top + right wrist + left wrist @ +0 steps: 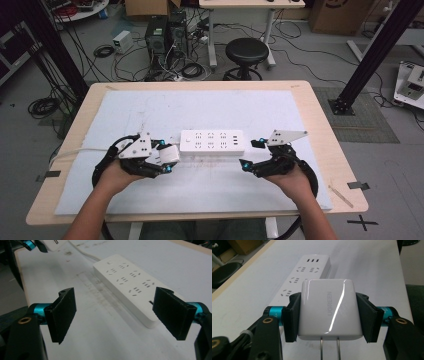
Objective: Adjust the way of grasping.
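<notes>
White and glossy, the charger (329, 311) sits clamped between the fingers (292, 316) of the left gripper (159, 156), its two metal prongs pointing back toward the camera, just beside the left end of the power strip (212, 142). That strip lies flat on the white sheet covering the surface (200, 107). Near its right end, the right gripper (252, 154) has its fingers (63, 312) spread wide, holding nothing.

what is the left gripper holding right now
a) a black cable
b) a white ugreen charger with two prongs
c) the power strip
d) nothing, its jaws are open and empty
b: in the left gripper view the left gripper has its jaws clamped on both sides of the white charger, with the power strip lying on the table beyond it.
</notes>
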### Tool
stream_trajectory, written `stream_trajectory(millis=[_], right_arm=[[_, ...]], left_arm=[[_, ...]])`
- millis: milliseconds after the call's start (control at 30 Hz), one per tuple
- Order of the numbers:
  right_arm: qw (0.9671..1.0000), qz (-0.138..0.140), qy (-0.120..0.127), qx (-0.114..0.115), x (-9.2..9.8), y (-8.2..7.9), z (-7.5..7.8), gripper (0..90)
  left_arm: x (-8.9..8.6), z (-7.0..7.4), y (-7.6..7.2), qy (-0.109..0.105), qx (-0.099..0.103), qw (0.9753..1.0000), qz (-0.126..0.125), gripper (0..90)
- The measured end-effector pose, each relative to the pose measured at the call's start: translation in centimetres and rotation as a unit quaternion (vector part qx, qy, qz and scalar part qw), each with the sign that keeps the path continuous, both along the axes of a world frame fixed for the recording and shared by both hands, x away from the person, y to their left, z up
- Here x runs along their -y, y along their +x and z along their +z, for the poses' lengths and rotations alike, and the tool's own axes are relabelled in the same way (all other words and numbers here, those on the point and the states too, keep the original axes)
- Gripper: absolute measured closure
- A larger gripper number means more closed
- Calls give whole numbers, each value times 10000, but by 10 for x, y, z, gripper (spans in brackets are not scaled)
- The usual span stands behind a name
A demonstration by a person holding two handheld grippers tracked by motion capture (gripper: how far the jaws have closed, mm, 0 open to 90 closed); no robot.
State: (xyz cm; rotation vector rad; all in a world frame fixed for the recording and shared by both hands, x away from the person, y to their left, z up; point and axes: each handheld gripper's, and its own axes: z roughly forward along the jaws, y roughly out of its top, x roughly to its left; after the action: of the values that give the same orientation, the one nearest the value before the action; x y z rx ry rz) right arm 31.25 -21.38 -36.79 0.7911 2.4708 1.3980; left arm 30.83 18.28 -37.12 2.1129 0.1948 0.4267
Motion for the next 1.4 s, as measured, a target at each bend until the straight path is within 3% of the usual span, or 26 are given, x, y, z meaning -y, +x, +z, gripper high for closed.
stream_trajectory(millis=[200,367,567,667,900,1000,1167,1400], right_arm=[[9989,162,253,-360,-21,0,-8,195],[9946,159,644,-797,-29,2,-19,195],[9852,221,1062,-1324,-37,0,-31,195],[9815,300,1207,-1452,-41,-1,-35,195],[9710,504,1499,-1791,-55,-1,-43,195],[9647,572,1617,-2000,-60,-1,-47,195],[9569,691,1762,-2202,-69,2,-53,199],[9462,991,1983,-2356,-79,3,-57,394]], left_arm=[[23,-7,-9,250,421,9985,-241,423],[39,-15,-16,298,728,9965,-288,424],[55,-22,-24,356,1098,9924,-433,424],[63,-24,-28,421,1240,9900,-527,424],[77,-29,-35,466,1488,9858,-627,424],[79,-30,-38,432,1589,9841,-669,424],[82,-29,-40,357,1636,9832,-721,424],[84,-25,-43,289,1739,9808,-836,424]])
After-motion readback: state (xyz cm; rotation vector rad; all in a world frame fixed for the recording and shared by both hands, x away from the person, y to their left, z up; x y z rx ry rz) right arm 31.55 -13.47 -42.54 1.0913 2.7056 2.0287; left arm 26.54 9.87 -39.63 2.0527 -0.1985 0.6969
